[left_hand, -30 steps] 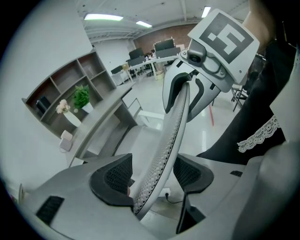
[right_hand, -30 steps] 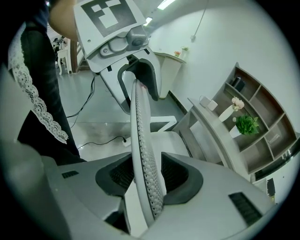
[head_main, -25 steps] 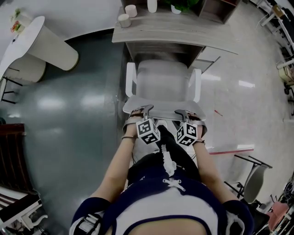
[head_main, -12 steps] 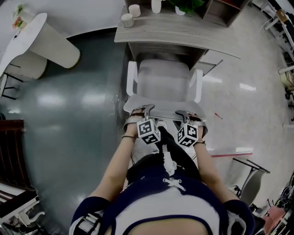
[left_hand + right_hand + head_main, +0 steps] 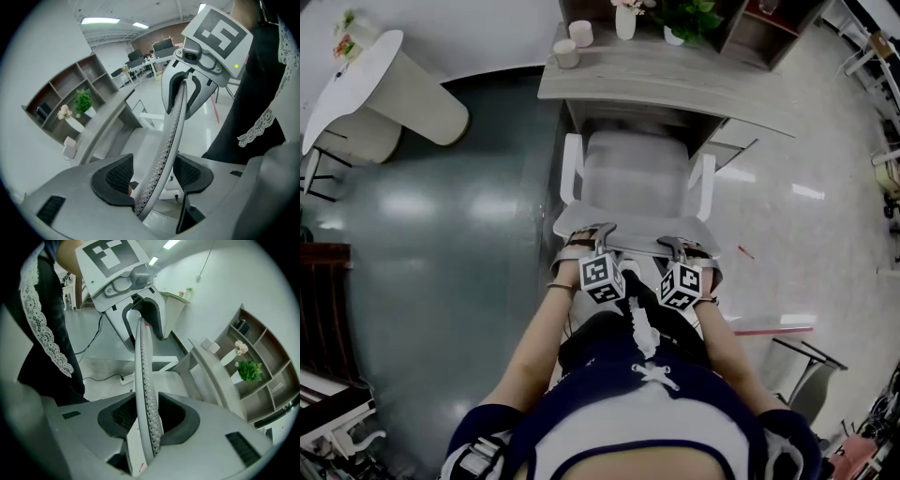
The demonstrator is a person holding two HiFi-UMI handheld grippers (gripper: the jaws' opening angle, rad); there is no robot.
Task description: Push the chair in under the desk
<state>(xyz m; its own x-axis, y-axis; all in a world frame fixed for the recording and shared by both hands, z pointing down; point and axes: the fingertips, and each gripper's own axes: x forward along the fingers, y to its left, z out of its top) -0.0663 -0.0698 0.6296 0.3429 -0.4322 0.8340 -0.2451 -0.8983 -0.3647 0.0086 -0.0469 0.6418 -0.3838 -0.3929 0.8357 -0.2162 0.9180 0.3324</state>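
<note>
Chair (image 5: pixel 633 178) and person have edged closer to the desk since the earlier frame, and the seat's front now reaches the tabletop's (image 5: pixel 675 80) near edge. Its mesh backrest (image 5: pixel 171 136) has its top rim between both pairs of pads. The left gripper (image 5: pixel 153 174) pinches it, and the right gripper (image 5: pixel 147 417), whose jaws have just been closing, clamps it too. Two cups (image 5: pixel 572 42) stand at the tabletop's far left corner, with a vase (image 5: pixel 625 21) and a plant (image 5: pixel 694 14) along its far edge.

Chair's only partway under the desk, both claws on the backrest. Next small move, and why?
Probably a short push forward toward the desk: left claw and right claw straddle the backrest; the right's jaws have just been closing on it; the seat lies mostly outside.
</note>
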